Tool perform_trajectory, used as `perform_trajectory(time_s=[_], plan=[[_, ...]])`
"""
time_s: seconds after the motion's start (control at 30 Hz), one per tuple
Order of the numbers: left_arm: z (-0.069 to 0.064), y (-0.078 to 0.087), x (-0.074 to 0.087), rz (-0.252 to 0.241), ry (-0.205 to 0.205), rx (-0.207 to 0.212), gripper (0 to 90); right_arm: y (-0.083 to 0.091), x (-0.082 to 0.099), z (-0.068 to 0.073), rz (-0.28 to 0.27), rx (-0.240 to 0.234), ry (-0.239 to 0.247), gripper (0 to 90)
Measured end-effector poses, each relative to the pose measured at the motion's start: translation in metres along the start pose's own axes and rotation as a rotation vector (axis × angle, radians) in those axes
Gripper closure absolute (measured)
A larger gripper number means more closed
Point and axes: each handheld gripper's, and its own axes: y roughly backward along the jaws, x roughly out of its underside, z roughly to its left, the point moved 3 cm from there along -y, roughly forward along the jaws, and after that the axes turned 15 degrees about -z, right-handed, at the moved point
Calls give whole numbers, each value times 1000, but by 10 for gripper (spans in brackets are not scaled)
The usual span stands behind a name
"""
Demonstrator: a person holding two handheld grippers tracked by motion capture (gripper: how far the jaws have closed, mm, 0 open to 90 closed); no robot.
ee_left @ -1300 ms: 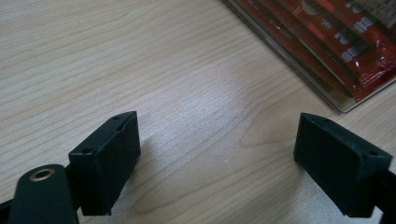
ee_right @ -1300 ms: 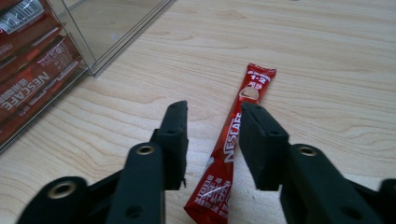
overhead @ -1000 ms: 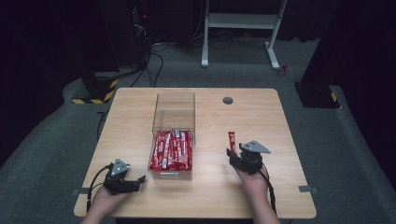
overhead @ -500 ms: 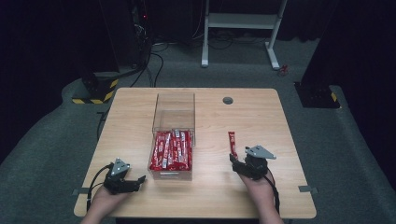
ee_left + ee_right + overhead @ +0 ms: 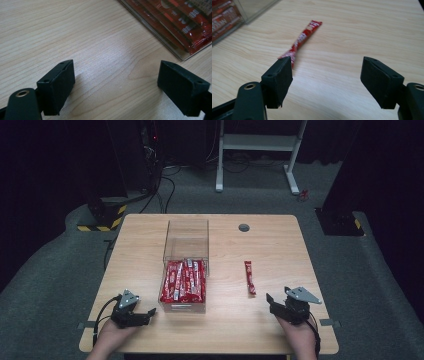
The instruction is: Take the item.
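The red sachet lies alone on the bare wooden table, right of centre in the high view, well apart from the clear box of matching sachets at the frame's middle. The right gripper sits at the lower right, close to the sachet's near end; its jaws have just been opening and stand wide apart with nothing between them. In the right gripper view the sachet runs from the centre top down to the left jaw, off to one side of the gap. The left gripper, lower left, rests with jaws apart and empty. The risk, as I judge it: closing from this offset would catch only the sachet's tip, or nudge the thin, flat packet away across the smooth wood.
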Motion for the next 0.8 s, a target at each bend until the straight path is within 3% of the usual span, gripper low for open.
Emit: perform_trajectory(time_s=[0.37,0.5,0.8], plan=[[0,0,0,0,2,0,149,22,30,-33,114,101,-7,212],[0,0,0,0,1,-2,149,15,40,-33,196,121,-3,190],[0,-1,0,-3,6,-4,149,-2,39,-30,224,95,-30,87]])
